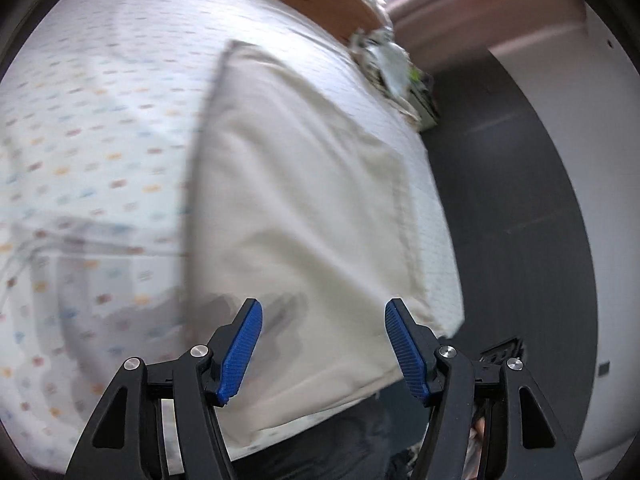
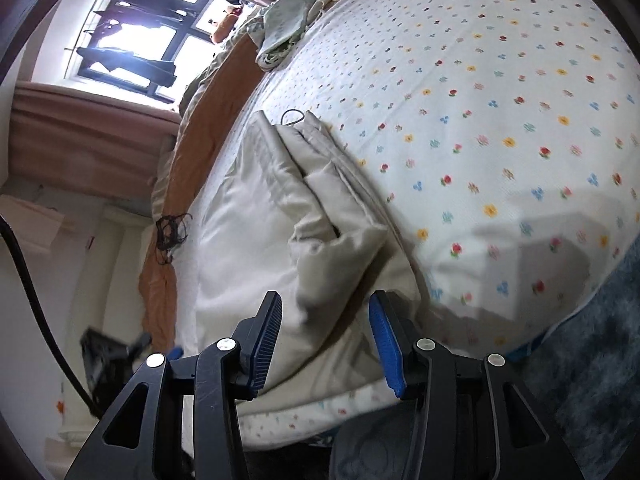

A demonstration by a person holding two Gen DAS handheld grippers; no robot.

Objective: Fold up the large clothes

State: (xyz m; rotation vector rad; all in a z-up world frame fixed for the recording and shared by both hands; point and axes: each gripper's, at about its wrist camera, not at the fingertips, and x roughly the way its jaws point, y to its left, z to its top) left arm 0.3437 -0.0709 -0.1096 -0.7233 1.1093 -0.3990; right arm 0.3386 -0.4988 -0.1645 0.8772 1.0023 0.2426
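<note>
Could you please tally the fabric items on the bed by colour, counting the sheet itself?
Cream garment: 1
Floral white sheet: 1
Orange blanket: 1
Pale green-patterned cloth: 1
Total: 4

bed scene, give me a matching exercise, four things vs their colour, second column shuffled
Things:
1. garment
2. sheet
3. pads
4. hair tie

Colours:
A. blue
B. white with small flowers
C. black
D. cream

Pairs: 1-D, 2-B, 3-A, 4-C
</note>
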